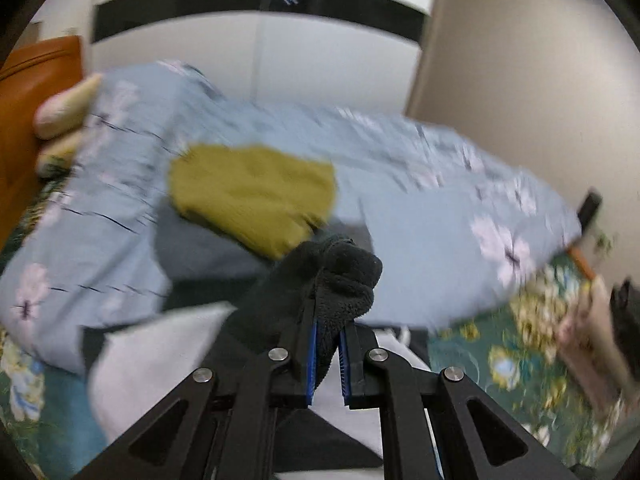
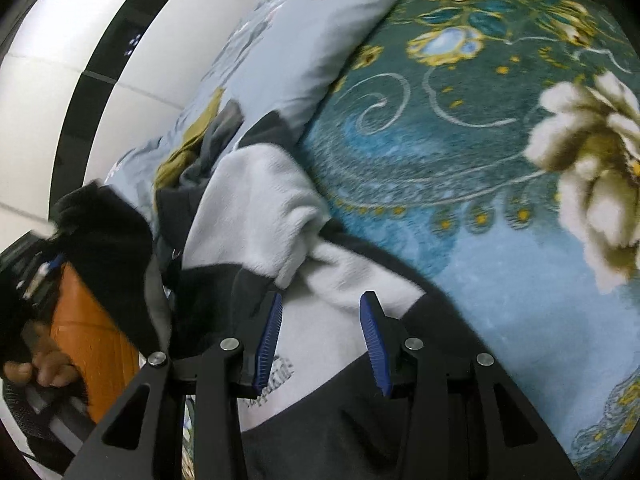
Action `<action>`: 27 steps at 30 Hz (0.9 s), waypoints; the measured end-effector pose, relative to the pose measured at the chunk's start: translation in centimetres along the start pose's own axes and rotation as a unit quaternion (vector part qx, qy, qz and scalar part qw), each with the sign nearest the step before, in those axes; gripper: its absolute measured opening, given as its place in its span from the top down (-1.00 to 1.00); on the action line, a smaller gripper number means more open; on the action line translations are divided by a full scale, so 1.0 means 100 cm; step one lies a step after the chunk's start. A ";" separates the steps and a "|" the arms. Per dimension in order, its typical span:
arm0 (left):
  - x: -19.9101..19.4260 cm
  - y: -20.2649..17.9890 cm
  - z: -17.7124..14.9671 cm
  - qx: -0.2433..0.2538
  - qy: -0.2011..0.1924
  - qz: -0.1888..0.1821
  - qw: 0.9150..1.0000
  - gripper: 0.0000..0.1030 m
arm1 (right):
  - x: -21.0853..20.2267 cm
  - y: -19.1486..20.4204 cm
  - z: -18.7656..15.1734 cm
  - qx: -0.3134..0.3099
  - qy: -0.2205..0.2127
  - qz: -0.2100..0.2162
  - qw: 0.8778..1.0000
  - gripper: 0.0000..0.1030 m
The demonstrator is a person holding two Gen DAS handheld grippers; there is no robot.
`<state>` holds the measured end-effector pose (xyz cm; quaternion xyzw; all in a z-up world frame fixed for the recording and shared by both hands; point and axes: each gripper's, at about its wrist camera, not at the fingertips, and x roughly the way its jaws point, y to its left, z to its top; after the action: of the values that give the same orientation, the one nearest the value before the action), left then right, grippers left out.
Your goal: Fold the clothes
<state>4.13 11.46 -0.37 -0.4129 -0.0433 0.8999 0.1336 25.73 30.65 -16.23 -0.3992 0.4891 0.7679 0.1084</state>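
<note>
A black and white fleece garment point(image 2: 272, 216) lies on the bed. My left gripper point(image 1: 328, 336) is shut on a black fleece part of the garment point(image 1: 320, 280) and holds it up; white fleece point(image 1: 160, 352) lies below it. My right gripper point(image 2: 320, 320) is open just above the white chest panel point(image 2: 320, 344), with nothing between its fingers. An olive green cloth point(image 1: 252, 200) and a grey cloth point(image 1: 192, 248) lie on the blue quilt behind.
A light blue floral quilt point(image 1: 440, 240) is heaped across the back of the bed. A teal floral blanket point(image 2: 480, 160) covers the mattress. An orange wooden headboard point(image 1: 36, 92) and white wardrobe point(image 1: 256, 48) stand behind. The other hand and handle point(image 2: 80, 336) show at left.
</note>
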 end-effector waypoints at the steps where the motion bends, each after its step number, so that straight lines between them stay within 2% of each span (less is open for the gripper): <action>1: 0.016 -0.007 -0.005 0.003 0.023 -0.004 1.000 0.80 | -0.001 -0.005 0.002 0.011 -0.003 -0.005 1.000 0.19; 3: 0.049 -0.021 -0.016 0.008 0.068 -0.011 0.998 0.80 | 0.001 -0.014 0.004 0.031 0.001 -0.016 0.999 0.19; 6: 0.074 -0.017 -0.032 -0.021 0.122 -0.038 0.992 0.77 | 0.006 -0.017 0.004 0.037 0.011 -0.029 0.999 0.19; 8: 0.075 -0.009 -0.039 -0.030 0.144 -0.060 0.987 0.74 | 0.007 -0.015 0.005 0.029 0.008 -0.033 0.999 0.19; 10: 0.064 0.003 -0.043 -0.044 0.149 -0.088 0.984 0.67 | 0.008 -0.011 0.005 0.019 0.006 -0.037 0.999 0.19; 11: 0.054 0.015 -0.046 -0.058 0.150 -0.105 0.981 0.60 | 0.008 -0.009 0.004 0.013 0.006 -0.040 0.999 0.19; 13: 0.036 0.040 -0.052 -0.086 0.153 -0.128 0.976 0.05 | 0.005 -0.002 0.003 -0.007 -0.002 -0.045 0.999 0.19; 16: 0.002 0.088 -0.068 -0.114 0.136 -0.109 0.978 -0.10 | 0.000 0.021 0.005 -0.051 -0.014 -0.026 0.998 0.19; 19: -0.022 0.141 -0.091 -0.153 0.134 -0.057 0.977 -0.10 | 0.008 0.051 0.010 -0.109 -0.001 0.004 0.994 0.19; 20: -0.026 0.159 -0.099 -0.173 0.136 -0.040 0.975 -0.10 | 0.013 0.060 0.012 -0.126 0.006 0.005 0.992 0.19; 22: -0.031 0.194 -0.118 -0.219 0.146 -0.010 0.965 -0.11 | 0.027 0.078 0.019 -0.159 0.019 0.000 0.987 0.19; 25: -0.036 0.239 -0.147 -0.303 0.167 0.014 0.938 -0.11 | 0.047 0.098 0.032 -0.192 0.024 0.000 0.981 0.19; 26: -0.038 0.248 -0.152 -0.317 0.168 0.017 0.933 -0.11 | 0.054 0.101 0.037 -0.194 0.032 0.001 0.980 0.19; 27: -0.040 0.253 -0.156 -0.321 0.168 0.020 0.932 -0.11 | 0.062 0.103 0.043 -0.193 0.044 0.002 0.980 0.19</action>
<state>13.23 -14.42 -12.46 -0.5793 -0.2988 0.7582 -0.0187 13.76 27.76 -12.96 -0.4451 0.3372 0.8295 0.0062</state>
